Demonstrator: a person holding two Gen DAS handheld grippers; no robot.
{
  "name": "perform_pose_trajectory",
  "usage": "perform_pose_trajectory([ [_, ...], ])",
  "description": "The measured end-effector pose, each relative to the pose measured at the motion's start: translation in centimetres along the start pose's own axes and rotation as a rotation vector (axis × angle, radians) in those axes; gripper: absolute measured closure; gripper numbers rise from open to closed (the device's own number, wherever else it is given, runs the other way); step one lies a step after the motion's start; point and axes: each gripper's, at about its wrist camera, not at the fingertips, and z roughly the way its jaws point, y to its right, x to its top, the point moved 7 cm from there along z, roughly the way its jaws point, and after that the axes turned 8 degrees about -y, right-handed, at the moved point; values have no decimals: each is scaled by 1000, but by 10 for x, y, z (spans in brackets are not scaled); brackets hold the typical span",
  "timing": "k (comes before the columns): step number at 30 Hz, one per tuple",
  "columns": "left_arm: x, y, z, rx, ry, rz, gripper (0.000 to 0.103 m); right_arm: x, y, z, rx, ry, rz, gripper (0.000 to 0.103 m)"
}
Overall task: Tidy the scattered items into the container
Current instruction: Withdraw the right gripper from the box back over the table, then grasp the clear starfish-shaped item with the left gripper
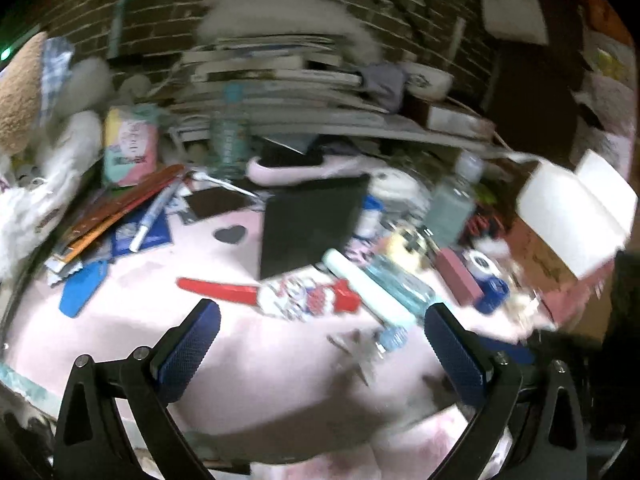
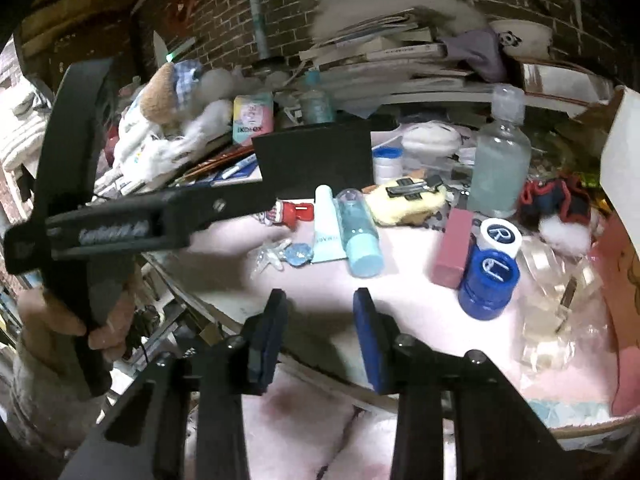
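Pink tabletop [image 2: 420,308]: blue tube [image 2: 360,236] beyond right claw [image 2: 320,300].

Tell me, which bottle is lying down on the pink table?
The small light-blue bottle with the clear cap, beside the white tube. The big clear bottle behind it stands upright, as does the teal one at the back.

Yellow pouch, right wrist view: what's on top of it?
A black hair clip lies across the yellow pouch. A leopard-print item peeks out beneath; the rest is covered.
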Motion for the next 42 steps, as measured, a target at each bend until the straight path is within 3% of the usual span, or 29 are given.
perform_pose_trajectory([
  [1, -4, 4, 1, -19, -7, 18, 11, 0, 2, -1, -5, 2, 2, 71],
  [3, -13, 12, 5, -63, -27, 49, 30, -1, 6, -6, -15, 14, 5, 71],
  [5, -18, 15, 11, -72, -49, 66, 39, -3, 12, -11, -32, 21, 4, 71],
  [8, -19, 21, 12, -86, -31, 94, 45, -8, 20, -15, -69, 14, -6, 71],
  [11, -19, 23, 15, -43, -23, 126, 68, -11, 29, -17, -78, 10, 4, 71],
  [14, -21, 25, 15, -10, -17, 158, 74, -11, 35, -18, -85, 10, 17, 71],
  [18, -23, 27, 14, 17, -8, 194, 74, -10, 36, -19, -77, 14, 28, 71],
  [29, -17, 26, 10, -10, 1, 191, 82, -8, 35, -20, -78, 24, 25, 71],
  [34, -20, 29, 14, 6, -13, 253, 78, -7, 35, -19, -73, 22, 26, 70],
  [38, -19, 28, 19, 27, -19, 314, 64, -8, 35, -18, -62, 15, 31, 70],
  [42, -16, 20, 23, -56, -36, 287, 65, -7, 34, -18, -58, 16, 29, 70],
])
